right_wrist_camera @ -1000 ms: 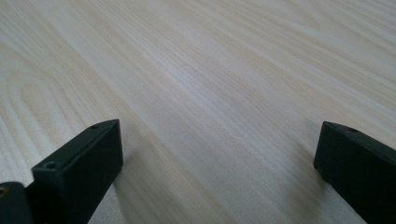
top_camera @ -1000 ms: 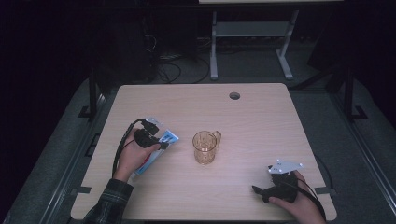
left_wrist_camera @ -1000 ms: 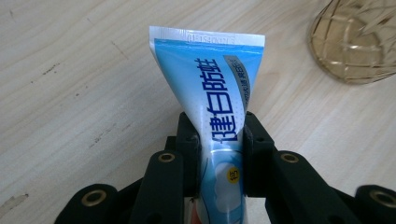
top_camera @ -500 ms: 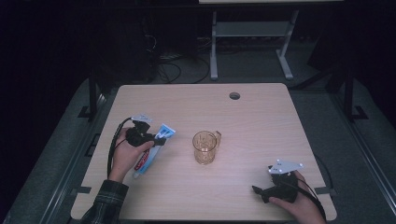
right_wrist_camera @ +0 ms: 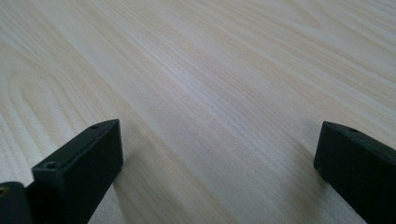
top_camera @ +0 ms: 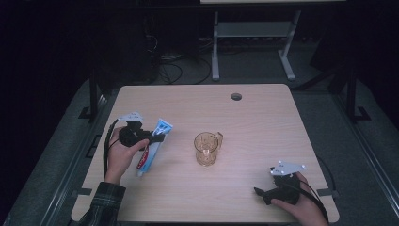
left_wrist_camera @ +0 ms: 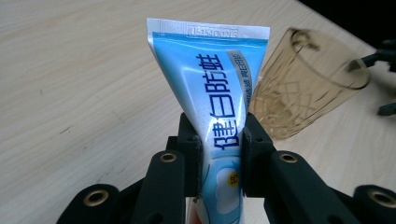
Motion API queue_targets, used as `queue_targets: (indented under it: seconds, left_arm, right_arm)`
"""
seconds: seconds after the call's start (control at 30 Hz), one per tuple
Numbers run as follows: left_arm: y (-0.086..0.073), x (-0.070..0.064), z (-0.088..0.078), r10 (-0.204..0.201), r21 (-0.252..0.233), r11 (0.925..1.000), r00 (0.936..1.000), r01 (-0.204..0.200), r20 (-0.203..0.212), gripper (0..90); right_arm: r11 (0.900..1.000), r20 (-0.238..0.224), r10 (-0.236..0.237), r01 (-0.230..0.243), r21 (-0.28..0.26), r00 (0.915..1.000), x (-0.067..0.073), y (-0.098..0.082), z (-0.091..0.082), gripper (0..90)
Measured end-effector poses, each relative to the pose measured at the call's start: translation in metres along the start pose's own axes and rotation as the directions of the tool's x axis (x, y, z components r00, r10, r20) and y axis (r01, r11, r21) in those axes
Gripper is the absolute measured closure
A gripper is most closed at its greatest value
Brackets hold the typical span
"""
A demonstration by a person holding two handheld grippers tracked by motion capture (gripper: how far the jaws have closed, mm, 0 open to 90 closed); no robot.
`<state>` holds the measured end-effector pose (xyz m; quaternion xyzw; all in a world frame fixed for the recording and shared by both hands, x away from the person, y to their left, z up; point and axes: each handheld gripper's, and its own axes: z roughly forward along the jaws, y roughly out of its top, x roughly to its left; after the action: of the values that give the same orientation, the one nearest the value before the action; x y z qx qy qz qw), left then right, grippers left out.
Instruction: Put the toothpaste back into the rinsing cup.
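Left gripper (left_wrist_camera: 219, 154) pinching a blue-and-white toothpaste tube (left_wrist_camera: 215, 93) across its middle, both black jaws pressed flat against the tube's sides. Crimped flat end of the tube standing up and beyond the jaw tips, printed face turned toward the camera riding on the gripper, white lower part with a bit of red running back between the jaws and out of sight below. Seen from the high view, same toothpaste tube (top_camera: 155, 141) slanted, its pale blue crimped end past the jaws and toward the far edge, its red-and-white end trailing back below the left gripper (top_camera: 157, 137) toward the near edge; whether that low end touches the wood cannot be told. Amber patterned glass cup (left_wrist_camera: 303, 88) just past the jaw tips and off to their right in the left gripper view, partly behind the tube's edge, apart from the jaws. From above, amber glass cup (top_camera: 207, 148) upright on the tabletop (top_camera: 263, 122), well off to the side of the left jaws, roughly between the two grippers. Right gripper (right_wrist_camera: 215, 154) with jaws spread wide, nothing between them but bare pale wood grain stretching ahead. In the high view, right gripper (top_camera: 259, 193) held low over the near corner of the tabletop, grey three-cornered plate on top, jaws aimed sideways toward the left hand (top_camera: 120, 153), well apart from cup and tube.
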<state>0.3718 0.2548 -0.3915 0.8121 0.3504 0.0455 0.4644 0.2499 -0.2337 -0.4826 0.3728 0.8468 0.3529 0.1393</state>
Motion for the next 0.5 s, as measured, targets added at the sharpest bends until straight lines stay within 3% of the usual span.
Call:
queue_targets:
  seconds: [0.23,0.33,0.5]
  left_arm:
    - [0.0,0.0,-0.006,0.016,-0.05,0.9987,0.9996,-0.015,0.023,73.8]
    - [0.001,0.0,-0.01,0.024,-0.086,0.9961,0.9984,-0.02,0.051,73.8]
    - [0.002,-0.002,-0.012,0.034,-0.112,0.9933,0.998,-0.027,0.054,73.8]
  right_arm:
    - [1.0,0.0,0.0,0.0,0.0,1.0,0.0,0.0,0.0,0.5]
    - [1.0,0.0,0.0,0.0,0.0,1.0,0.0,0.0,0.0,0.5]
    - [1.0,0.0,0.0,0.0,0.0,1.0,0.0,0.0,0.0,0.5]
